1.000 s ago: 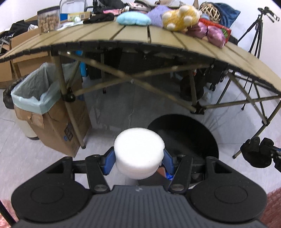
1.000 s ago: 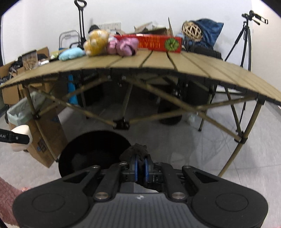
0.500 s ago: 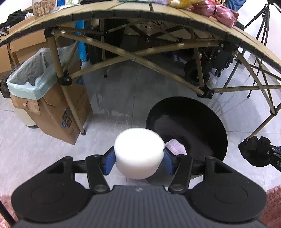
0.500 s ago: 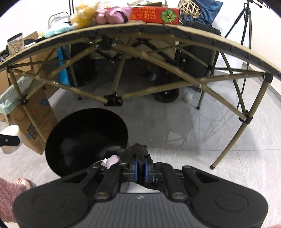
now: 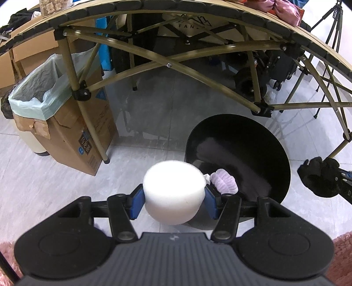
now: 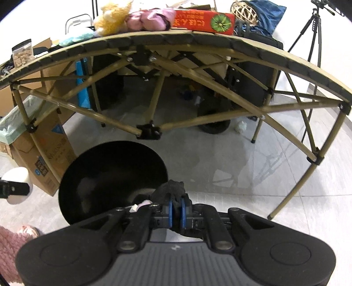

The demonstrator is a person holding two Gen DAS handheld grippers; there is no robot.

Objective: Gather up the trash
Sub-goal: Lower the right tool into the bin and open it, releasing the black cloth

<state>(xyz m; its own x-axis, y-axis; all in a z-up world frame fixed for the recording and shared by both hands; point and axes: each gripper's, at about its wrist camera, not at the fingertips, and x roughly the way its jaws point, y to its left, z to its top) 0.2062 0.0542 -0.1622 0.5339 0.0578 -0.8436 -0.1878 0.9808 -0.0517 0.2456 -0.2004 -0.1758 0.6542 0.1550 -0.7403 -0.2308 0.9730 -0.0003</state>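
Left wrist view: folding table (image 5: 220,15) overhead, its legs and braces bordering black round bin (image 5: 239,154) on floor. Lined cardboard box (image 5: 66,123) beside table leg. Bin already contains lilac fluffy item (image 5: 224,181). Left gripper (image 5: 173,201) clamped on white foam puck (image 5: 173,193), near bin rim. Right gripper (image 6: 176,211) pinched tight on black fabric scrap (image 6: 170,191), hanging at rim. Both drops probably remain.
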